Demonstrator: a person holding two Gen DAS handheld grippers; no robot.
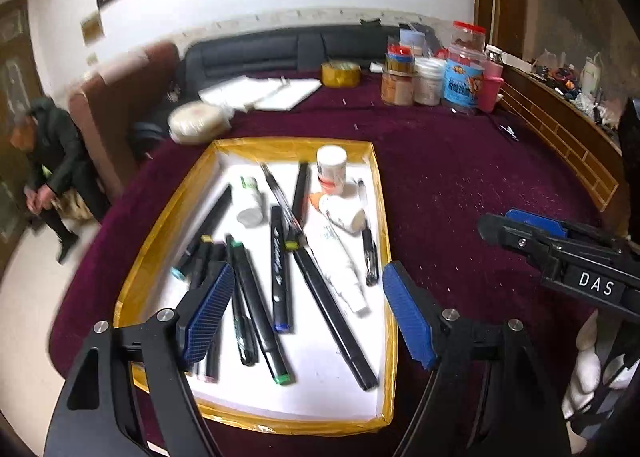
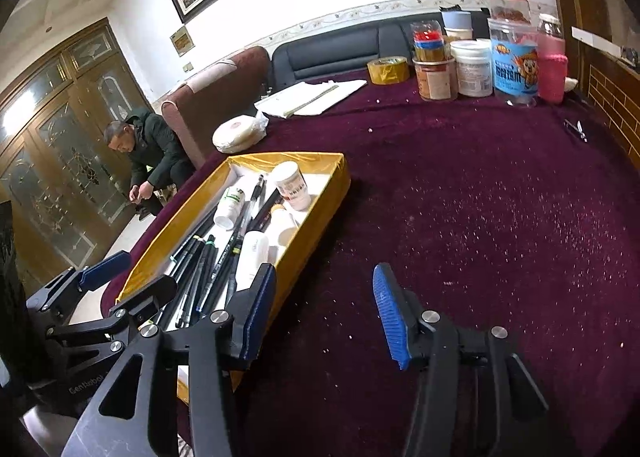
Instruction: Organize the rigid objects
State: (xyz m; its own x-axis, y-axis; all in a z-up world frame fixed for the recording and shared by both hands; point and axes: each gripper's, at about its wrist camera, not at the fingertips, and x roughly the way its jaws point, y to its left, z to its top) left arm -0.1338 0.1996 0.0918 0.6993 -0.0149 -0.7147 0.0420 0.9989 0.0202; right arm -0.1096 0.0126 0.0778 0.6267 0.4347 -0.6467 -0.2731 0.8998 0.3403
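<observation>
Your left tool [image 1: 308,309] hangs over the near end of the shallow yellow-taped cardboard tray w/ white floor [image 1: 382,193], fingers spread wide, nothing between them. Your right tool [image 2: 324,313] sits to the right of that tray above the maroon velvet table [image 2: 480,217], also spread wide & empty; its left finger overlaps the tray's near corner in the right wrist view. Inside the tray: a heap of black marker pens [image 1: 256,297] lying criss-cross, one w/ a green end cap [image 1: 282,377], one w/ a blue tip [image 1: 282,325]; a long white tube [image 1: 344,273] lying flat, right of the pens; a white pill bottle w/ green label [image 1: 251,199] on its side; a white-capped round jar [image 1: 331,169] upright at the far end, w/ another white bottle [image 1: 342,213] tipped over just in front of it. At the far edge of the table: a roll of yellow tape [image 2: 388,71], a cluster of plastic jars & tubs [image 2: 472,65], folded white papers [image 2: 312,95]. A man in a dark jacket [image 2: 148,153] sits off to the left by the glass-panelled doors.
</observation>
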